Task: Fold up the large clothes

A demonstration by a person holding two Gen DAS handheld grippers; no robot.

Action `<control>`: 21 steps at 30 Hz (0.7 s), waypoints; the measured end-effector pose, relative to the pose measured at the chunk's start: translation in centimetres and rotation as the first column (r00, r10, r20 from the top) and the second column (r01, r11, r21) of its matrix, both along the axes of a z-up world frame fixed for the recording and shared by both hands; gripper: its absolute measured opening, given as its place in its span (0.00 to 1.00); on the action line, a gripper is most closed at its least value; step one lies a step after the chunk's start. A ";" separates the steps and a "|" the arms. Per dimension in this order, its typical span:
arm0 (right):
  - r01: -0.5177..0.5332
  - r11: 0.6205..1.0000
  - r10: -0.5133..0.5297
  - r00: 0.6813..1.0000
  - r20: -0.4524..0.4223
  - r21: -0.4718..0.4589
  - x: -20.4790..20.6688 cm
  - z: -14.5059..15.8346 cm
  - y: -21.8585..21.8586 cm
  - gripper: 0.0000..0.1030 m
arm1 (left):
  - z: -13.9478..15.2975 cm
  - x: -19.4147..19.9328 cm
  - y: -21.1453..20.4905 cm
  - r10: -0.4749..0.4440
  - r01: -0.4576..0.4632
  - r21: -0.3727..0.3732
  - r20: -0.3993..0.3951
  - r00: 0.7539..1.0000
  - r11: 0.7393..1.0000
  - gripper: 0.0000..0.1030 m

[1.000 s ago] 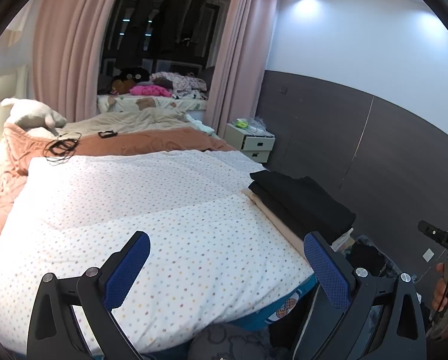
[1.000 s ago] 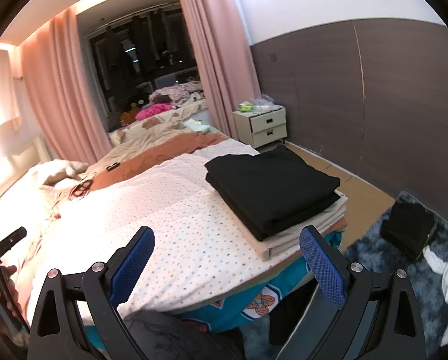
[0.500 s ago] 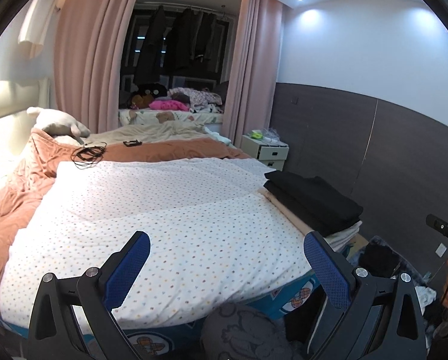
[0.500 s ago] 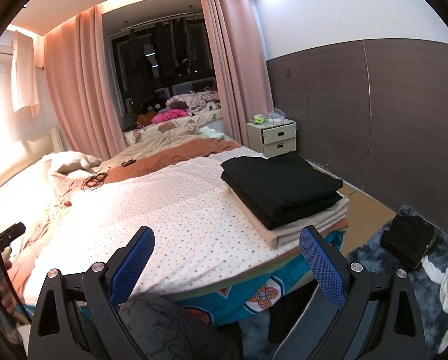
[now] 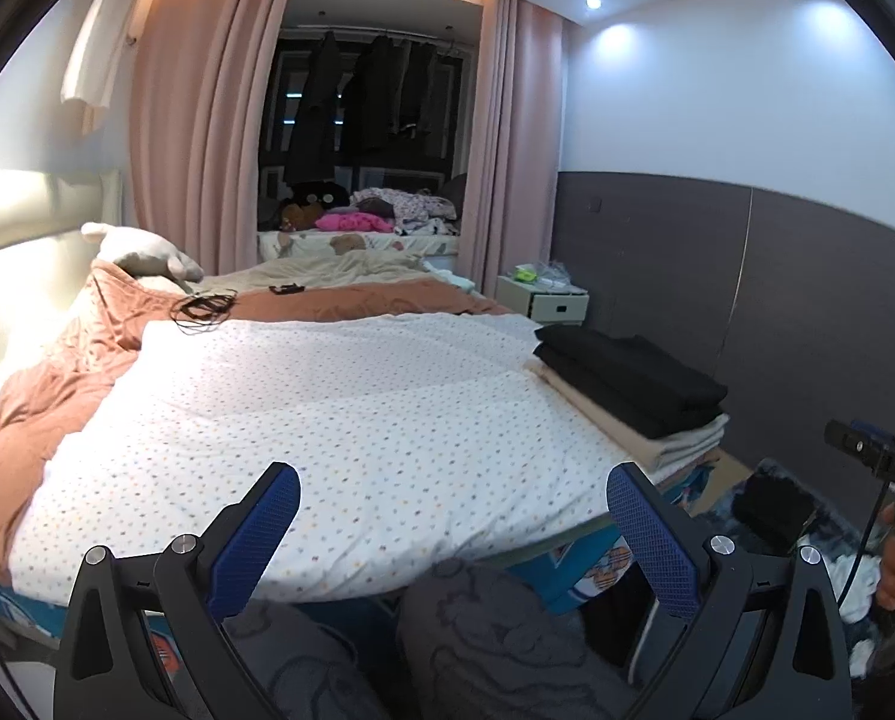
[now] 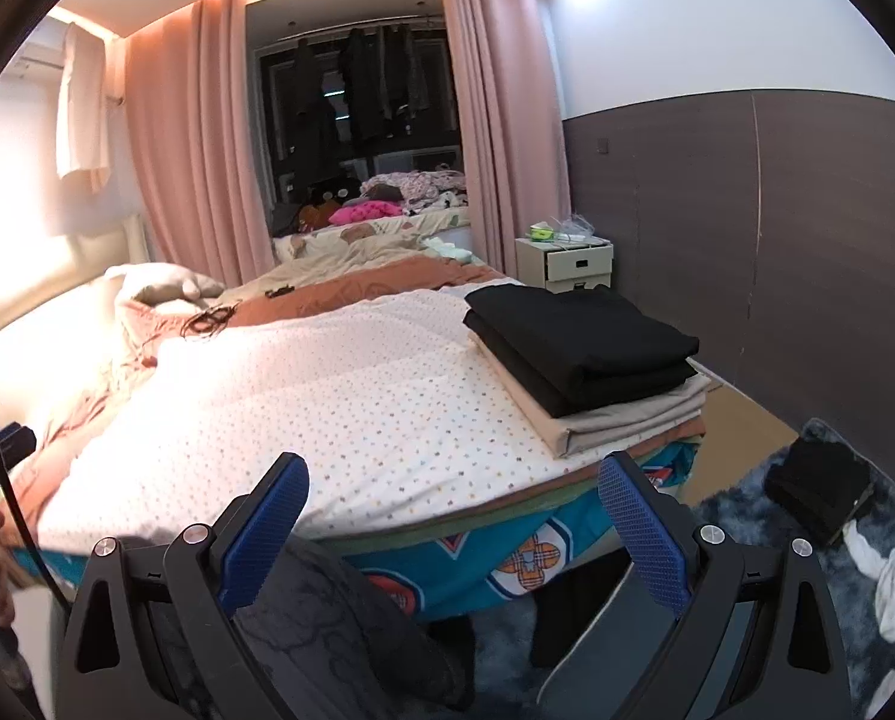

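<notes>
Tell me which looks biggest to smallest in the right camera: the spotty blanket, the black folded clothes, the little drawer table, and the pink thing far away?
1. spotty blanket
2. black folded clothes
3. little drawer table
4. pink thing

The last two are far from the camera, so their real sizes are uncertain.

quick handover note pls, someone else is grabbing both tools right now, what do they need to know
Left tool: open, holding nothing, raised at the foot of the bed.
Right tool: open, holding nothing, beside it.
Folded stack: black garments on beige ones, squared up at the bed's right edge, by the dotted sheet, which has no garment spread on it.
Done: that stack looks finished.
Left: likely the dark clothing and white item on the floor rug to the right; whether they belong to the job I cannot tell. If so, lay one out on the sheet first.
</notes>
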State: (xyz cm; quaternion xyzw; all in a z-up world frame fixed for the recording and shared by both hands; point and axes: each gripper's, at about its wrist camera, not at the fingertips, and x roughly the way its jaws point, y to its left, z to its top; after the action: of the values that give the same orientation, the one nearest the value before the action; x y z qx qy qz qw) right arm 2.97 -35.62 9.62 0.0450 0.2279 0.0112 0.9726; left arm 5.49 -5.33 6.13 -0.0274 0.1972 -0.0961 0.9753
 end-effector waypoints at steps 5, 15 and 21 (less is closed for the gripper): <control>-0.023 1.000 0.023 1.000 0.006 -0.012 -0.9 -1.7 0.9 0.95 | -1.5 -0.9 -0.6 0.025 -0.025 -0.001 0.013 1.000 1.000 1.00; -0.056 0.998 0.056 0.998 0.015 0.002 -1.3 -3.0 1.4 0.95 | -2.3 -1.9 -1.9 0.036 -0.037 0.024 0.016 0.999 0.999 1.00; -0.058 0.998 0.058 0.998 0.002 0.024 -0.9 -3.4 1.2 0.95 | -2.5 -1.7 -2.1 0.040 -0.040 0.026 -0.003 0.999 0.999 1.00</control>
State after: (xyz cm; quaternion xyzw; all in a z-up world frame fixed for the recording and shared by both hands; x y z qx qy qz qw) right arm 2.07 -34.38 6.25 0.0502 0.2282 0.0421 0.9714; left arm 3.75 -7.38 3.65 -0.0189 0.1997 -0.0738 0.9769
